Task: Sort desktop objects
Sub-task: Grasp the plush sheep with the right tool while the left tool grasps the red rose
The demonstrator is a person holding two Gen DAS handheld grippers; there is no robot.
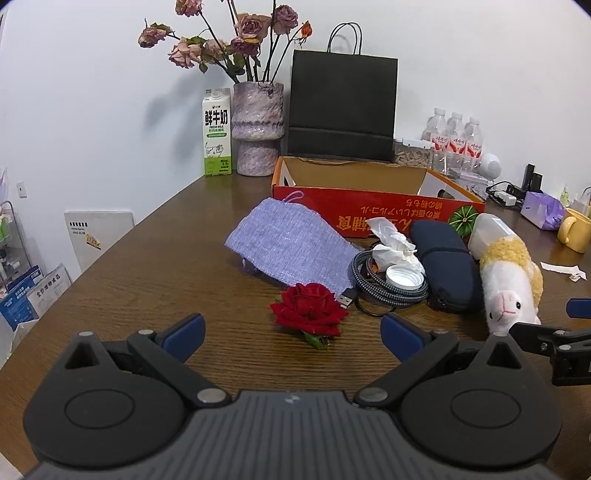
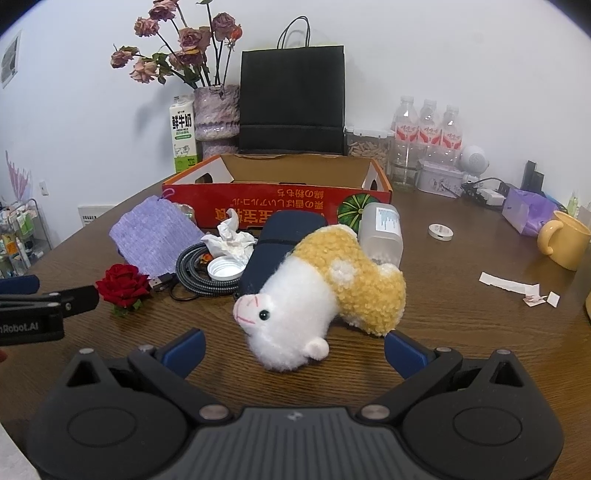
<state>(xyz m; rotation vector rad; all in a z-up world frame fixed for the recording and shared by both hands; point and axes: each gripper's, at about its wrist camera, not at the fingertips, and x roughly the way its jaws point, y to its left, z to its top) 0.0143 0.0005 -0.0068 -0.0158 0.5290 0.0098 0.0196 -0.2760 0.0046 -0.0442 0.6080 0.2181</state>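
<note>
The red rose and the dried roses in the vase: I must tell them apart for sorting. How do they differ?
The red rose lies loose on the table, bright red, its stem cut short. The dried roses stand upright in the vase, faded pink-brown, on long stems. Both are roses with some green leaves.

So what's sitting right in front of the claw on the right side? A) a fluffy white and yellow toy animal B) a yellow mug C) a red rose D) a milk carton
A: in the right wrist view, the fluffy toy animal lies on the table just ahead of the open right claw, while the red rose is off to its left.
</note>
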